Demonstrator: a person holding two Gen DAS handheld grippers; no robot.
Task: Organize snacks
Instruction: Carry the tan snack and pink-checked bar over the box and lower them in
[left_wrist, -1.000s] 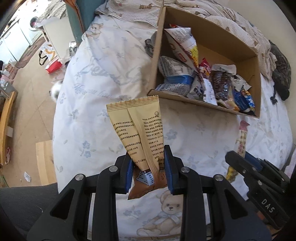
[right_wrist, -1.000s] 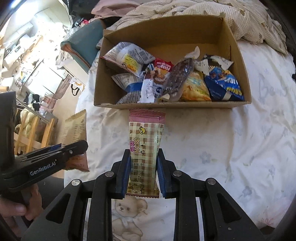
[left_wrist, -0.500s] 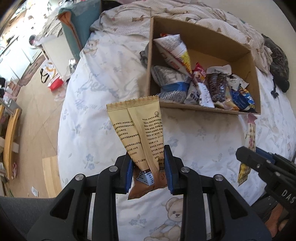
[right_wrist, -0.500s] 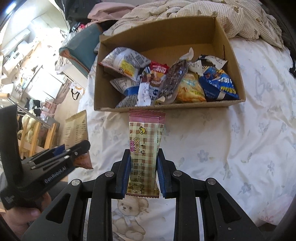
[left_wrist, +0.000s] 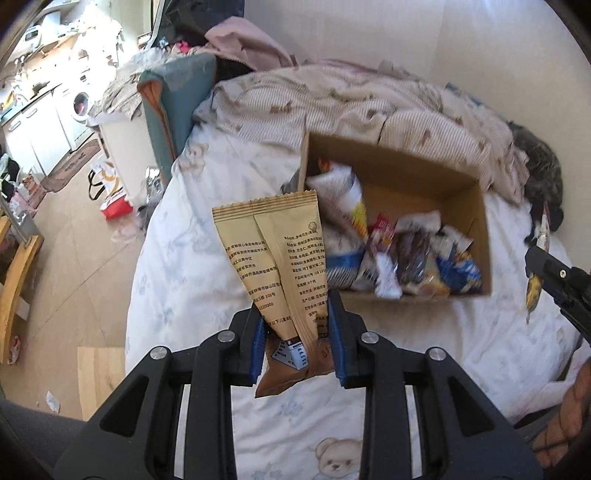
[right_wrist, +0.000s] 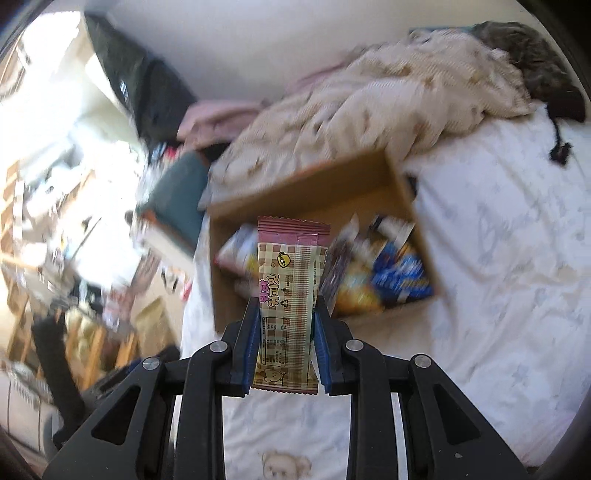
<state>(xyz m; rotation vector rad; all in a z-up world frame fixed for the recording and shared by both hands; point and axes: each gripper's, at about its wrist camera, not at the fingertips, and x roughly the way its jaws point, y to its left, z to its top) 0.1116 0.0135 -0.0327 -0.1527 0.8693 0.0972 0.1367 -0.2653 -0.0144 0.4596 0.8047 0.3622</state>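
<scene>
Left wrist view: the left claw (left_wrist: 297, 339) is seen clamped on the lower part of a tan snack packet (left_wrist: 275, 266), which stands up from the fingers with its crimped top toward twelve o'clock. Beneath it lies the bed (left_wrist: 192, 280) with its teddy-print sheet. Past the packet, at about one o'clock, the cardboard box (left_wrist: 484, 236) sits on the bed, already holding a jumble of wrapped snacks (left_wrist: 406, 258). At three o'clock the other tool is glimpsed at the frame edge.

In the right wrist view the right claw (right_wrist: 284, 345) is closed on a pink checked snack bar (right_wrist: 288, 295), held upright, with the box (right_wrist: 402, 184) beyond it from twelve to two o'clock and a rumpled quilt (right_wrist: 369, 107) farther back. This view is heavily blurred.

Risks, as judged — both wrappers are slick film pinched low down, so a quick swing could let one slide out and drop onto the bed short of the box. The tan packet is gripped off-centre and could twist. Should either be released before the near wall is cleared, it would land outside. If both are carried in together, the two tools could be knocked against each other.

Counts: two claws, two held snacks, one box. Inside it perhaps eight to ten packets are seen — an exact count cannot be made, since they overlap and are blurred.
</scene>
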